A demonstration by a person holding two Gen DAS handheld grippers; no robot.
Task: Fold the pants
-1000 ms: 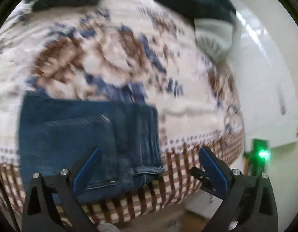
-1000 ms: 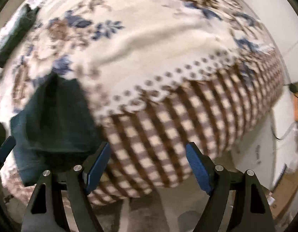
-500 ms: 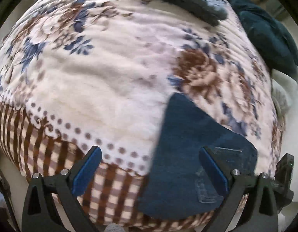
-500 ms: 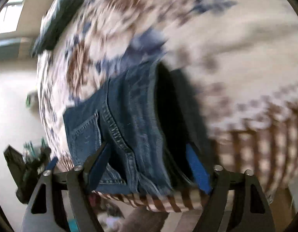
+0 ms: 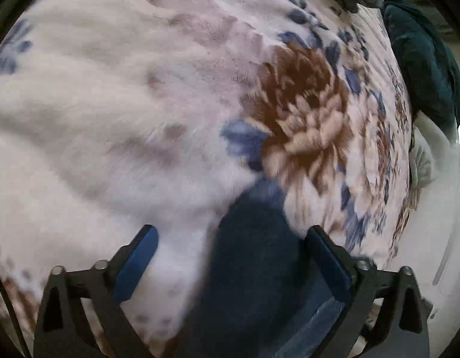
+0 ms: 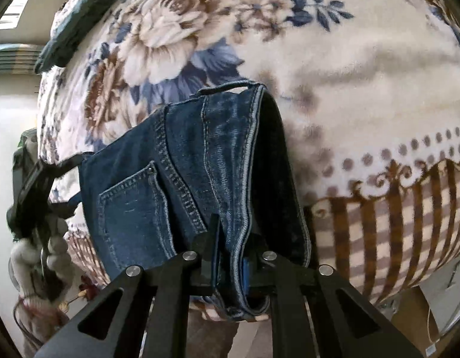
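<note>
Floral blanket [image 6: 334, 59], jeans [image 6: 176, 173] edge pinched in right gripper [image 6: 231, 256]

1. A home bedroom: a bed spread with a plush floral blanket [image 6: 334, 59] that has a brown checked border.
2. Dark green clothing [image 5: 423, 59] lies heaped at the bed's far edge.

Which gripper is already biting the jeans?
The right gripper: its jaws have just closed on the jeans waistband. The left gripper still straddles the denim, jaws apart.
</note>
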